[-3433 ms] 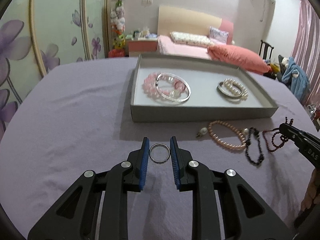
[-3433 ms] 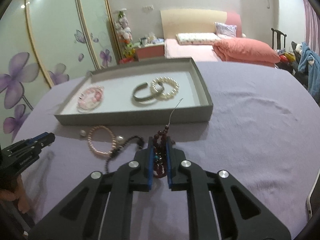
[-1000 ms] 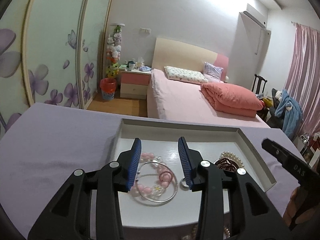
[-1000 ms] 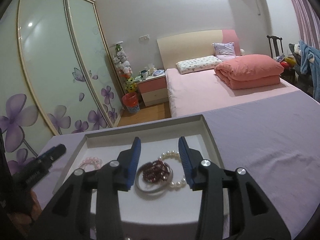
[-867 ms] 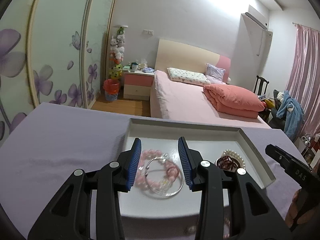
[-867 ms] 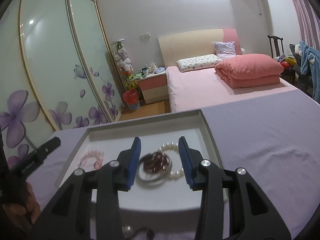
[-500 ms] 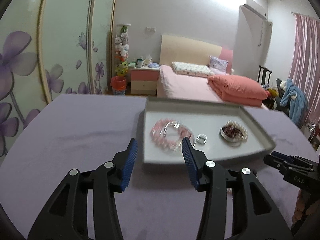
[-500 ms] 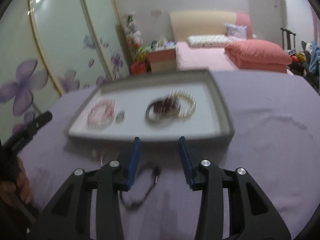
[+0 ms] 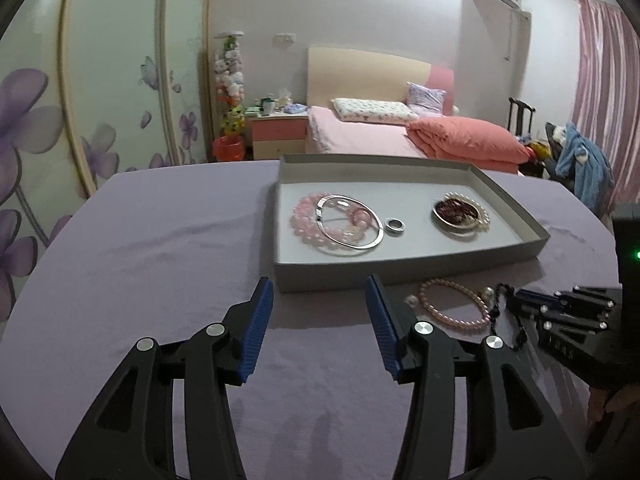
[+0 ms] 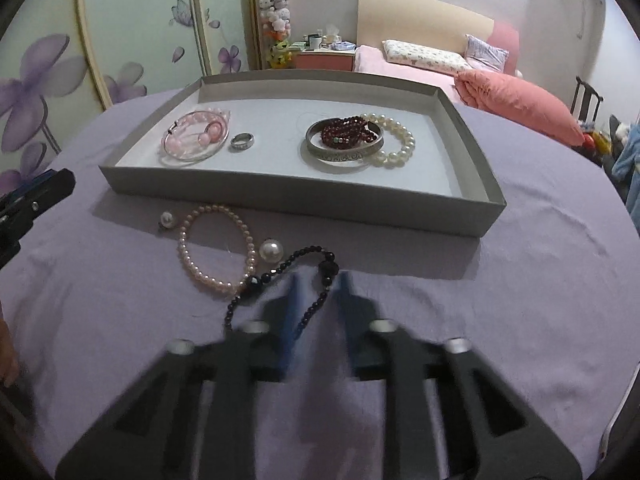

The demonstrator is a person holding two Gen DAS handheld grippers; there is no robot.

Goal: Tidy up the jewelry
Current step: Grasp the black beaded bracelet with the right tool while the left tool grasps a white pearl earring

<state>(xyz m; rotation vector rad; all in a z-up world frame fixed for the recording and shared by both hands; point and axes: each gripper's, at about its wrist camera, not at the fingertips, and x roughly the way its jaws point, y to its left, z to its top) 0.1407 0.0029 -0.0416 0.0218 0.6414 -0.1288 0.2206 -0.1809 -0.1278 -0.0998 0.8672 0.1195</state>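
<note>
A grey tray [image 9: 408, 278] [image 10: 472, 220] on the purple cloth holds a pink bead bracelet with a silver bangle [image 9: 340, 226] [image 10: 196, 138], a silver ring [image 9: 395, 225] [image 10: 242, 141], and a dark red bead bracelet [image 10: 348, 132] inside a silver bangle beside a pearl bracelet [image 10: 394, 142]. In front of the tray lie a pink pearl bracelet [image 9: 454, 306] [image 10: 218, 250] and a black bead bracelet [image 10: 280, 280]. My left gripper [image 9: 318, 312] is open and empty above the cloth. My right gripper [image 10: 316, 300] is blurred, its jaws a little apart around a strand of the black bracelet.
Two loose pearl earrings [image 10: 168, 219] [image 10: 271, 250] lie by the pink pearl bracelet. The right gripper shows at the right edge of the left wrist view [image 9: 560, 312]. A bed and wardrobe doors stand beyond the table.
Both grippers let go of the ring and the red bracelet in the tray and pulled back over the cloth. The right gripper has come down at the black bracelet, its jaws narrower.
</note>
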